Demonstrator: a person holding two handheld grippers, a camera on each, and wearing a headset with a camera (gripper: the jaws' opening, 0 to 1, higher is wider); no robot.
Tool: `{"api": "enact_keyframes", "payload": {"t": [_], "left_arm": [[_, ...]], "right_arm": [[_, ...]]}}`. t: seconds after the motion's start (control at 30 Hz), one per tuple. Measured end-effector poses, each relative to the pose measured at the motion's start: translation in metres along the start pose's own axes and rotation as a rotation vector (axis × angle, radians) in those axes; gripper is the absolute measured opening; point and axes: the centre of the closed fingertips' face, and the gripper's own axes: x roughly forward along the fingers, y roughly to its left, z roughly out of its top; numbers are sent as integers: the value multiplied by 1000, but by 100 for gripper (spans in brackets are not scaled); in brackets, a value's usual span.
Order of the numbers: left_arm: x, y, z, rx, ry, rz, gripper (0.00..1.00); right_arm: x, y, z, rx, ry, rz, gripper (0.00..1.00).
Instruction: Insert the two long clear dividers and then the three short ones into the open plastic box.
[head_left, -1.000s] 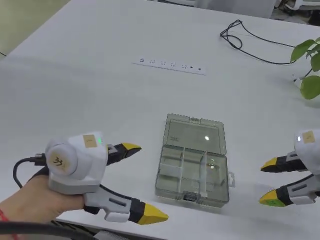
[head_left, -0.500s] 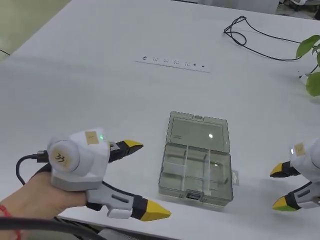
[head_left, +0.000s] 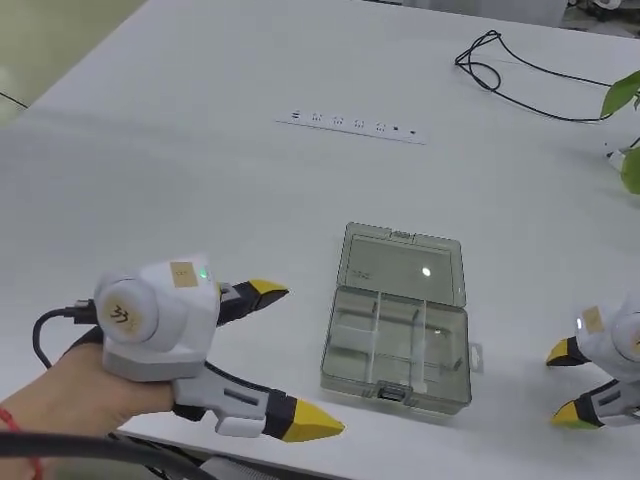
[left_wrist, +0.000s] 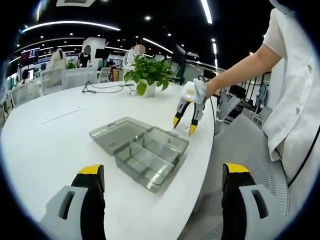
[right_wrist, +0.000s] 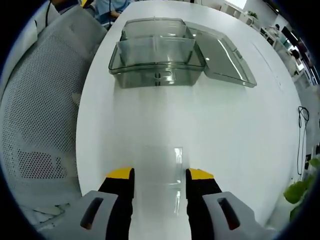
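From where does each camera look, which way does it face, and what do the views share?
Head view: from the headset, forward and down onto the white table; shows the clear grey plastic box, lid open, the left gripper in a hand, and the right gripper.
Left gripper view: low over the table, along its own open jaws toward the box; beyond, the right gripper and an arm.
Right gripper view: above the table, along its own open jaws at the box's latch side.
Shared: all three see the box.
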Motion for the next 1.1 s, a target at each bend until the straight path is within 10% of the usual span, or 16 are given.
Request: {"api": "enact_keyframes", "payload": {"t": [0.67, 1.1], "left_arm": [[-2, -2, 3, 12, -1, -9, 100], [0, -1, 21, -4, -40, -8, 98]], "right_arm": [[2, -5, -6, -4, 7, -14, 33], [-33, -3, 26, -2, -79, -84, 33]]}}
